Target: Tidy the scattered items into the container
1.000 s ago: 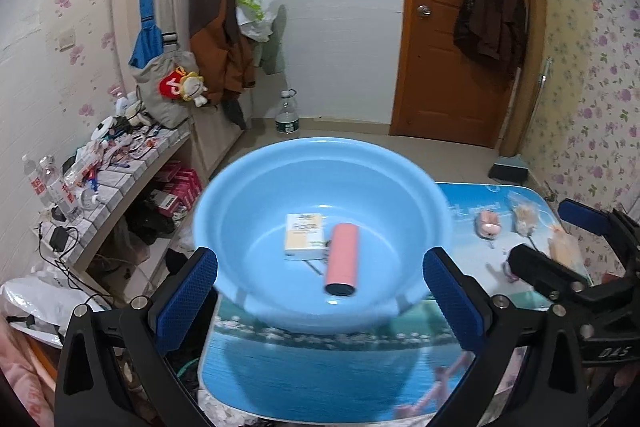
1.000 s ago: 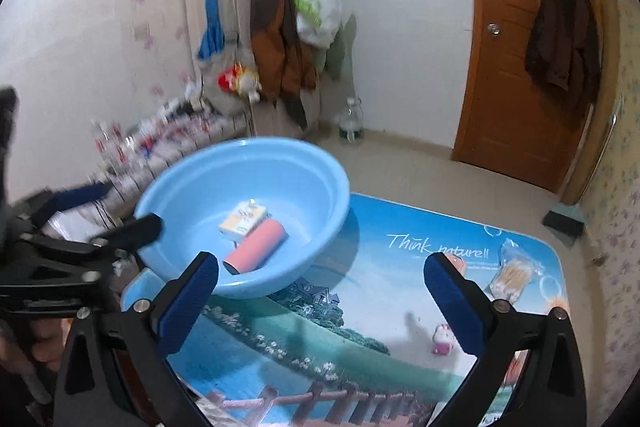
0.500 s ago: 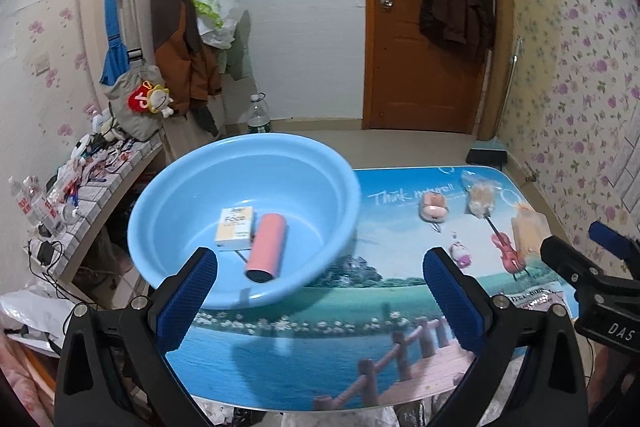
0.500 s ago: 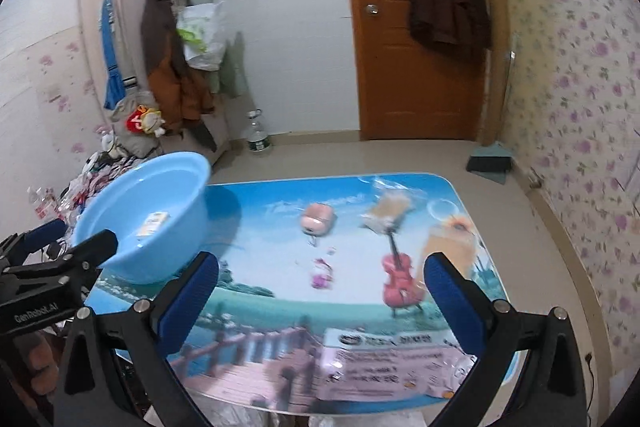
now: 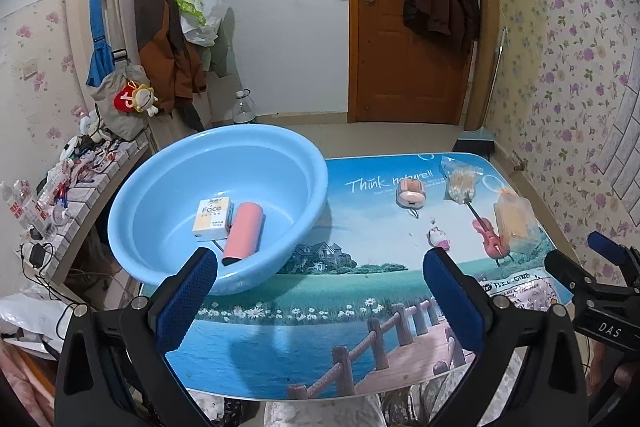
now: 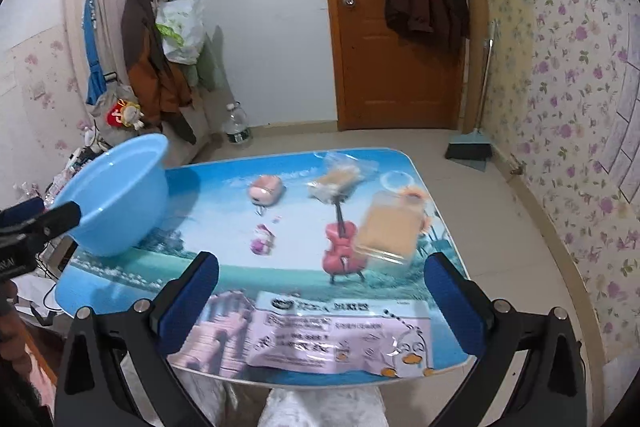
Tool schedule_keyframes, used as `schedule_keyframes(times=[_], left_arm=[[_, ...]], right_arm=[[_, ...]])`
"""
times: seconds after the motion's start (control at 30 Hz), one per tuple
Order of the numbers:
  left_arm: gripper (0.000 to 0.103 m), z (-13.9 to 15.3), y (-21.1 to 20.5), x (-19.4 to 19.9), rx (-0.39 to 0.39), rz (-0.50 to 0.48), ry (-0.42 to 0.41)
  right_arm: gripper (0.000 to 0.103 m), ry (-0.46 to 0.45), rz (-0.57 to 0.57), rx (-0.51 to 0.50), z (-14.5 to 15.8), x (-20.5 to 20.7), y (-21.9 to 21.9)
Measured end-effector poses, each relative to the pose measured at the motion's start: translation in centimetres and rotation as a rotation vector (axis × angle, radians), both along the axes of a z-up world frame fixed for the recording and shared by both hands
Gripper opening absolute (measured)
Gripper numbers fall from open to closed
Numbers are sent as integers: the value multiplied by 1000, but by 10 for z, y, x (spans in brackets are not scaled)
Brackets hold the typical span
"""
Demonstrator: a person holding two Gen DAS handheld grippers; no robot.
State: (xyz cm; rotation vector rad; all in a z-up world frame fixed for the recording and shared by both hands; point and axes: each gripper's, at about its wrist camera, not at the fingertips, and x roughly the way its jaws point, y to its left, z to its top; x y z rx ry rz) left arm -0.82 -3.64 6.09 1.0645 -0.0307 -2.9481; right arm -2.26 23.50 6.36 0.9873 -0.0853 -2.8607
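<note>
A light blue basin [image 5: 132,195] stands at the table's left end; it also shows in the right wrist view [image 6: 116,203]. In it lie a white "Face" box [image 5: 212,214] and a pink cylinder [image 5: 244,233]. On the table lie a small pink case [image 5: 410,193], a bag of cotton swabs [image 5: 460,181], a clear box of orange sticks [image 5: 514,223] and a pink flat packet [image 6: 336,335]. My left gripper [image 5: 320,301] is open and empty, above the near table edge. My right gripper [image 6: 320,301] is open and empty, above the pink packet.
The table [image 5: 288,339] has a printed landscape top and sits low. A cluttered shelf [image 5: 76,179] stands left of the basin. A wooden door [image 5: 404,27] and hanging coats [image 5: 164,39] are behind. A dustpan [image 6: 470,147] leans by the right wall.
Both grippers have swung to the right, away from the basin. The right gripper now looks over the table's right half with the scattered items. Both stay open.
</note>
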Motion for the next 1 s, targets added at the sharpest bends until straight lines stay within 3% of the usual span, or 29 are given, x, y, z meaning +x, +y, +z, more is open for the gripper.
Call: schedule_keyframes(times=[0.33, 0.6, 0.77, 1.0], left_arm=[[103, -7, 1, 0, -1, -8, -19], [103, -18, 9, -2, 5, -35, -48], [103, -34, 22, -4, -2, -59, -73], [103, -62, 53, -1, -5, -130, -116]], right_arm=[[103, -16, 46, 36, -27, 15, 2], [103, -42, -10, -11, -33, 15, 23], [103, -33, -38, 1, -34, 17, 33], [103, -55, -56, -72, -45, 19, 51]])
